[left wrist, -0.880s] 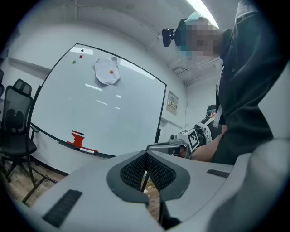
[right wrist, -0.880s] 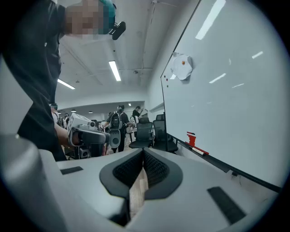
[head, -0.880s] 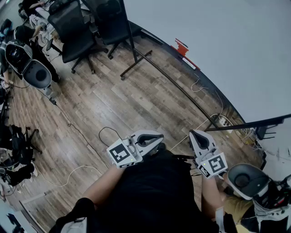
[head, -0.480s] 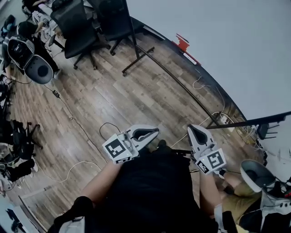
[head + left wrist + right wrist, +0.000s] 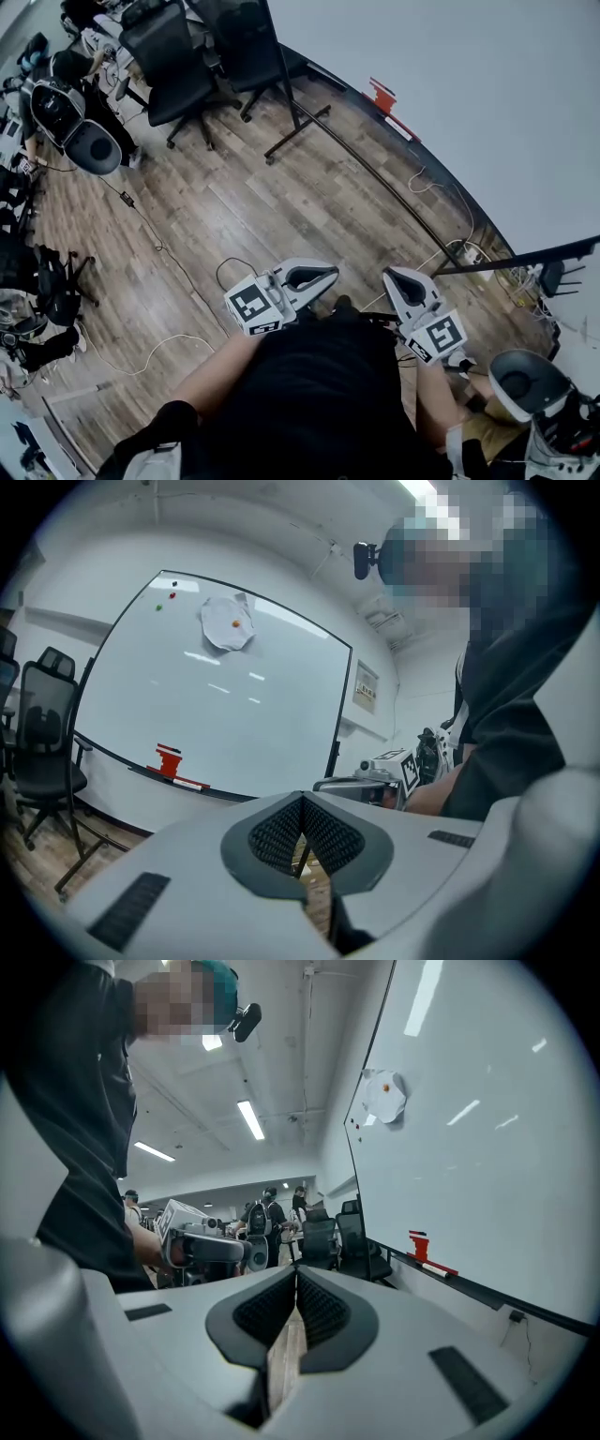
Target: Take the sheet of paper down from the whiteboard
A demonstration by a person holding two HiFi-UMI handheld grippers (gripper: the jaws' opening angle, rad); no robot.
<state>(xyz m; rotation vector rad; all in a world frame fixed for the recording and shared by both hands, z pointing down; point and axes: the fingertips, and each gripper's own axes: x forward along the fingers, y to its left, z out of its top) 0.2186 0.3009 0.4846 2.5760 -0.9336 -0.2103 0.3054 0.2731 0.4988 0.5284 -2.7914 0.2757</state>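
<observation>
— Looking for the sheet of paper [image 5: 226, 625]: where does it sit from the claws?

— High on the whiteboard [image 5: 234, 714], toward its upper left corner as the left gripper view frames it. An orange magnet [image 5: 235, 624] pins it near its middle. Both claws hang low at the person's waist, so the sheet lies up and forward of them, well apart.

— Are the claws ready for it?

— Not as they stand. The left claw [image 5: 302, 829] has its pads pressed together with nothing between them, and the right claw [image 5: 295, 1307] is the same, empty.

— Which hand goes?

— My guess is the right. In the head view it is on the board's side, though it aims along the board, with the sheet up to its right. The left one faces the board more squarely.

— Does the sheet have a long axis to line up with?

— None that I can make out. It looks crumpled and roundish, with loose edges all around the magnet.

— Is there room to move?

— The wooden floor [image 5: 244, 216] toward the board is open, bar a few cables [image 5: 155, 352]. The board's floor rail [image 5: 375, 173] and the office chairs [image 5: 173, 66] near its far end are what to step around. The ledge with a red object [image 5: 169, 759] sits far below the sheet.
</observation>
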